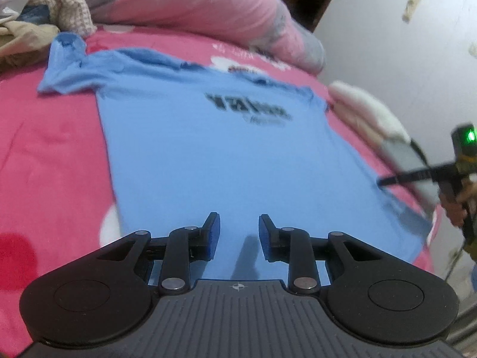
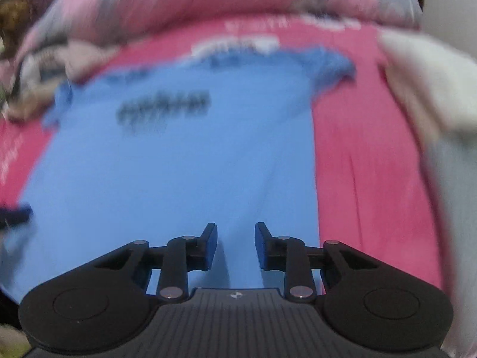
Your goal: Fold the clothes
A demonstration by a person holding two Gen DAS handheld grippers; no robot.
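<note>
On a bed dressed in a pink sheet (image 1: pixel 44 155), a heap of unsorted laundry (image 1: pixel 44 21) waits far ahead and to the left of the left gripper (image 1: pixel 239 235), kept clear of the working space, it seems, so one garment can be handled at a time. That garment, a light blue T-shirt (image 1: pixel 208 155), lies face up and spread flat straight ahead of the tongs, its hem nearest them and its dark printed lettering (image 1: pixel 247 104) reading upside down toward the far collar, an arrangement that suits a fold begun from the bottom edge. The left tongs hover over the hem with a narrow gap between the blue pads and nothing between them — only bare cloth shows through. A rolled pink quilt (image 1: pixel 193 3) banks the far side of the bed. To the right of the left tongs, a hand carries the right gripper (image 2: pixel 235 246) in over the shirt's near right edge; in its own blurred view its jaws likewise stand slightly apart and empty above the lower cloth. Beyond it, to the right, pale folded fabric (image 2: pixel 429 83) sits at the sheet's edge — possibly finished pieces, though the blur leaves that unsure.
</note>
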